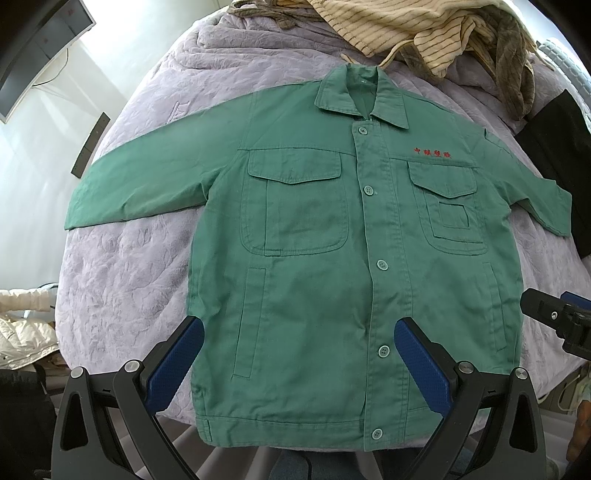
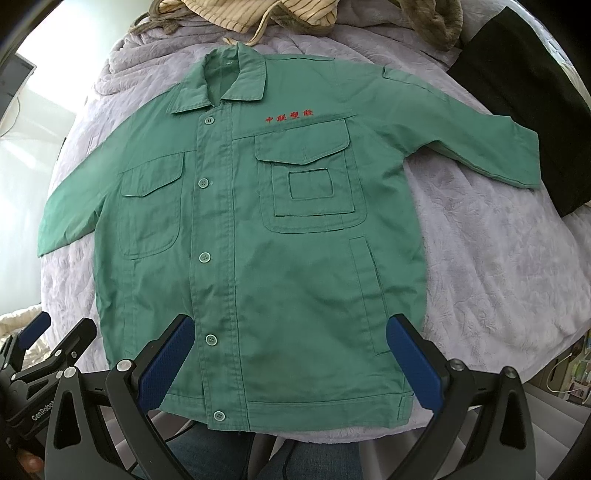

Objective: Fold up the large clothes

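Across the middle of the bed lies the green work jacket (image 1: 306, 236), front up, buttoned, collar (image 1: 364, 98) at the far side and hem nearest me, both sleeves spread outward. Red embroidered characters (image 2: 289, 117) sit above one chest pocket (image 2: 308, 177). Its left sleeve (image 1: 144, 177) reaches toward the bed's edge; its right sleeve (image 2: 476, 144) ends just beside a black garment (image 2: 524, 122).

My left hand-held gripper (image 1: 299, 339) hovers over the lower hem with its blue pads wide apart, grasping nothing. My right hand-held gripper (image 2: 290, 334) is likewise spread and empty above the hem on its side of the button placket.

Step in hand, as I judge it: the garment is laid flat and no fold has yet been made, so folding is only about to begin. The next move would call for each hand-held gripper to travel outward to a sleeve or side seam, pinch a single thickness of cloth, and carry it inward over the chest without dragging the body askew.

Beneath, a lilac quilted bedspread (image 1: 122, 280) covers the bed. Beyond the collar a striped cream garment (image 1: 399, 33) is heaped with brown-grey fabric.
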The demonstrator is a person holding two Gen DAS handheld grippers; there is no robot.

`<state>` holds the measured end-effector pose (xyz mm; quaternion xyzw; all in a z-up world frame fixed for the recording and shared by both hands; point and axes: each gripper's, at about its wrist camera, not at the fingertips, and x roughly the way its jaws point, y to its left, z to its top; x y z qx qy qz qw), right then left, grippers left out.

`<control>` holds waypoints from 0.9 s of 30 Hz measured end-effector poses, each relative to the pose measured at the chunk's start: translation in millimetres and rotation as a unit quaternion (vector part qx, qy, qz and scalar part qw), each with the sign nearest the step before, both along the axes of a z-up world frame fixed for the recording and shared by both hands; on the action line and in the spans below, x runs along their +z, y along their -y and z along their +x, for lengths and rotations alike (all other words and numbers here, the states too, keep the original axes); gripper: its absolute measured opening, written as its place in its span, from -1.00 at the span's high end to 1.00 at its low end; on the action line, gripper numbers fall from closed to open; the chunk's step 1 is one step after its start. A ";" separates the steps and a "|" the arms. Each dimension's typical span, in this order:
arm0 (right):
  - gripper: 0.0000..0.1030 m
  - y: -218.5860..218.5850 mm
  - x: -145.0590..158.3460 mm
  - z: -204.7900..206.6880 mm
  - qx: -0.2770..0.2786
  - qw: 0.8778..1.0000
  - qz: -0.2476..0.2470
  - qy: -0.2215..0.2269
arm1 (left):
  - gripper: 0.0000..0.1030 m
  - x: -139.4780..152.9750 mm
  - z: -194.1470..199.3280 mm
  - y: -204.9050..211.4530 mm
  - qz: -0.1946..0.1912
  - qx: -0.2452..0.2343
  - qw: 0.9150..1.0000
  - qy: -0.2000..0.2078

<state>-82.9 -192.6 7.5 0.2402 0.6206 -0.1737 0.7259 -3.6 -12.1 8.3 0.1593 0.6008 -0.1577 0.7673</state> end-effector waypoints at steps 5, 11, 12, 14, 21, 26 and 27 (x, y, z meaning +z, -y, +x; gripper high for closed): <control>-1.00 -0.7 0.0 -0.2 -0.001 1.000 0.000 0.000 | -1.00 -1.3 0.0 -2.1 -0.001 0.000 1.000 -0.001; -1.00 -0.9 0.1 -0.5 0.000 1.000 0.000 -0.001 | -1.00 -2.7 0.1 -3.1 -0.003 0.002 1.000 -0.004; -1.00 -1.0 0.0 -0.7 0.000 1.000 0.000 -0.001 | -1.00 -2.8 0.0 -3.4 -0.003 0.003 1.000 -0.005; -1.00 -1.3 0.1 -0.7 0.000 1.000 0.001 -0.001 | -1.00 -2.9 -0.3 -3.7 -0.003 0.003 1.000 -0.006; -1.00 -2.2 -0.5 -0.9 0.000 1.000 0.000 -0.001 | -1.00 -2.6 0.0 -4.9 -0.004 0.003 1.000 -0.008; -1.00 -3.0 -0.9 -1.7 0.000 1.000 -0.001 -0.002 | -1.00 -3.9 -0.3 -6.5 -0.006 0.004 1.000 -0.011; -1.00 -3.0 -0.9 -1.6 0.001 1.000 -0.001 -0.002 | -1.00 -4.1 -0.9 -6.8 -0.007 0.004 1.000 -0.012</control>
